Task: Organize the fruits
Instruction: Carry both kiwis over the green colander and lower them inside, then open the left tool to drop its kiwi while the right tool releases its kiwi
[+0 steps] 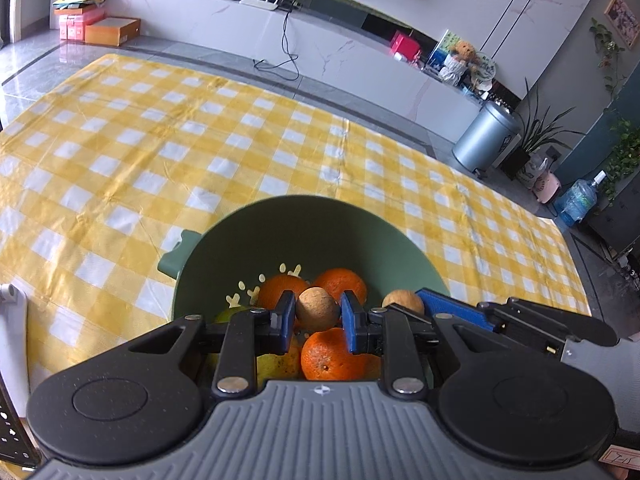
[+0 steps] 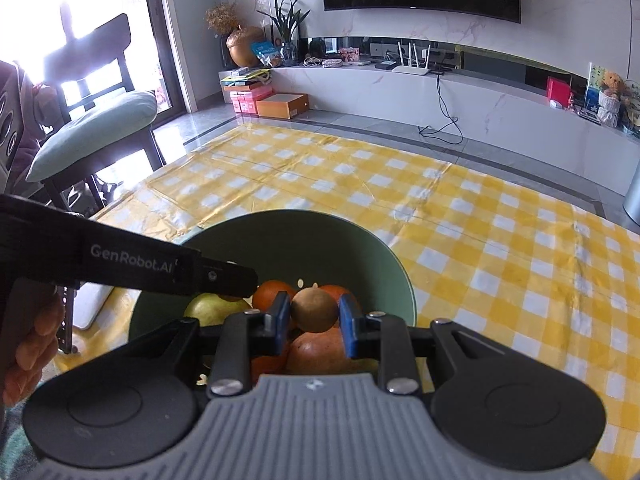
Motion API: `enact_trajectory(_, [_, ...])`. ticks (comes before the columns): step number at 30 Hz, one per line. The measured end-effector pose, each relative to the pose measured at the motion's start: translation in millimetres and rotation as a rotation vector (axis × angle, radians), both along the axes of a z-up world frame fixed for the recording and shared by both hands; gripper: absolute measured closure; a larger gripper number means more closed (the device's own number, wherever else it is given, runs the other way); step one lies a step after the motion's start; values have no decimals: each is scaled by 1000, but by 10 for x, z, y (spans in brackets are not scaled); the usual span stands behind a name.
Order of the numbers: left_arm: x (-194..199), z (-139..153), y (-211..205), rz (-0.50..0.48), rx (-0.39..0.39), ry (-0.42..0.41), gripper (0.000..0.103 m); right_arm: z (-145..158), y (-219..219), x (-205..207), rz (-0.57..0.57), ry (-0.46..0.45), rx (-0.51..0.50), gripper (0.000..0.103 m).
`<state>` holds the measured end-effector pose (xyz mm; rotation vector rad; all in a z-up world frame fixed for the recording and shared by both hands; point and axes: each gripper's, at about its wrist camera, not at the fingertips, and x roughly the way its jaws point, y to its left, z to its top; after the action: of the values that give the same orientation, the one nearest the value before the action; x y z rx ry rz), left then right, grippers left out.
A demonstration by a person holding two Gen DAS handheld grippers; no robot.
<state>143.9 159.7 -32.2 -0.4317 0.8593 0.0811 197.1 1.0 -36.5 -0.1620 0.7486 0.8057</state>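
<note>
A green bowl [image 1: 256,236] sits on the yellow checked cloth and holds several oranges [image 1: 334,356], a green-yellow fruit [image 1: 276,364] and small brown round fruits. My left gripper [image 1: 317,311] is shut on one small brown fruit [image 1: 317,309] just above the pile. My right gripper [image 2: 315,312] is shut on another small brown fruit [image 2: 314,309] over the same bowl [image 2: 304,236]. The right gripper also shows in the left wrist view [image 1: 452,312], beside a brown fruit [image 1: 402,302]. The left gripper's arm [image 2: 160,268] crosses the right wrist view above a green pear-like fruit [image 2: 214,308].
The yellow checked cloth [image 1: 200,152] covers the floor around the bowl. A chair with a green cushion [image 2: 96,128] stands at the left. A white TV bench [image 2: 440,96] runs along the back wall, with boxes [image 2: 280,106] and a silver bin [image 1: 486,136] nearby.
</note>
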Motion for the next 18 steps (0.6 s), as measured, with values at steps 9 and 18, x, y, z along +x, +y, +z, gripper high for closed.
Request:
enact_trajectory(9, [65,-126,-25,2,12,16,76,-134,81,81,0,-6,-41,80])
enact_trajectory(18, [99,-177,-52,2,23,19,76,-171,97,86,1,-14,-49,80])
